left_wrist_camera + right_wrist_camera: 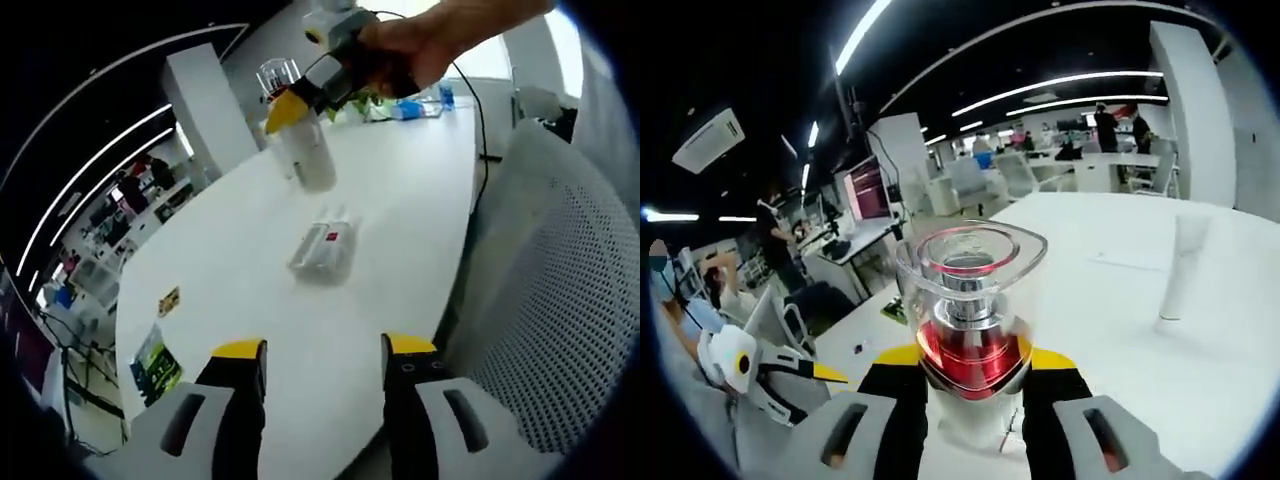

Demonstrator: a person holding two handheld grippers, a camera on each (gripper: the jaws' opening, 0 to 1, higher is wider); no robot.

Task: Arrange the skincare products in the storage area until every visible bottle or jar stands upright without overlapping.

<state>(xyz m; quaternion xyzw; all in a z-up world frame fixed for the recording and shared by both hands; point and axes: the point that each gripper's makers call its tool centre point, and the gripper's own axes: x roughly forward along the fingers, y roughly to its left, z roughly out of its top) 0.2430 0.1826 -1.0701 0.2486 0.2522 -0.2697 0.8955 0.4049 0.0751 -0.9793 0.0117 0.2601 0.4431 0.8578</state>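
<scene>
skincare work is partly done: my right gripper (974,385) pinches the clear-capped red-collared pump bottle (970,300) above the white table (400,210). at 12 o'clock from my spread left gripper (324,362), a flat white packet (325,250) lies down — still to stand.

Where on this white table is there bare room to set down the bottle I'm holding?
Bare tabletop lies between the left claw and the lying packet, and left of the packet toward the stickers. The far end is crowded with items. In the right gripper view, open table spreads around the white tube, beside the held bottle.
</scene>
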